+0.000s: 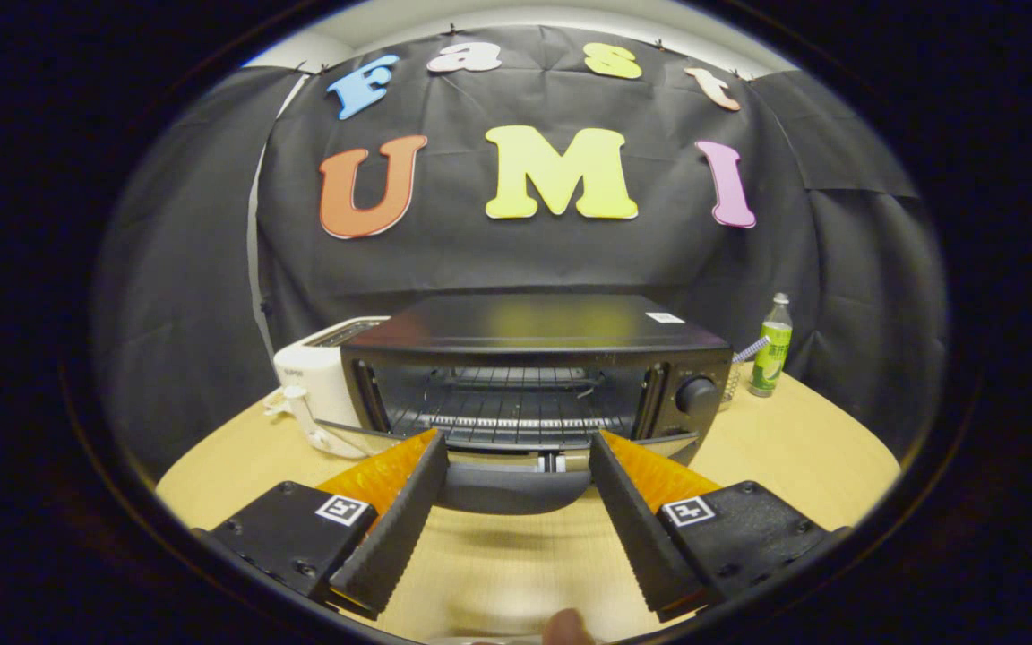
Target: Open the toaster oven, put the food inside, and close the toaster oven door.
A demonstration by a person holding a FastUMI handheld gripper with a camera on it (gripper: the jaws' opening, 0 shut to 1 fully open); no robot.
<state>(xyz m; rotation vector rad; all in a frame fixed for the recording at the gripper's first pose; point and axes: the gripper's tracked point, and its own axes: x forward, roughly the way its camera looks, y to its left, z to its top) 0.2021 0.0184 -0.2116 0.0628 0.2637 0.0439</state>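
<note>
Metal and glass are what we are dealing with: the toaster oven (534,376) is a rigid, boxy appliance that sits on the wooden table (803,457) just ahead of our fingers, and we judge it heavy enough to stay put under a gentle touch but light enough to slide if we push hard. Its door (516,479) appears already swung down toward us, lying roughly level, with the wire rack (507,403) open to view inside. We take the dark bar along the door's near edge to be the handle (511,491); it lies between our fingertips and looks stiff, smooth and probably a little slippery.

Our gripper (516,448) is spread wide and holds nothing; the fingertips stand either side of the handle, and we cannot tell whether they touch the door.

For closing, we would take the handle at its middle, so the hinged door lifts evenly and does not twist. The glass pane deserves care, so we would avoid letting the door slam either way. No food is visible ahead of us; a small rounded shape at the near table edge below the fingers is too blurred to name.

Beside the oven stands a white toaster (323,385) on one side, touching or nearly so, and a green bottle (771,349) stands apart on the other, beyond the control knob (697,394).
</note>
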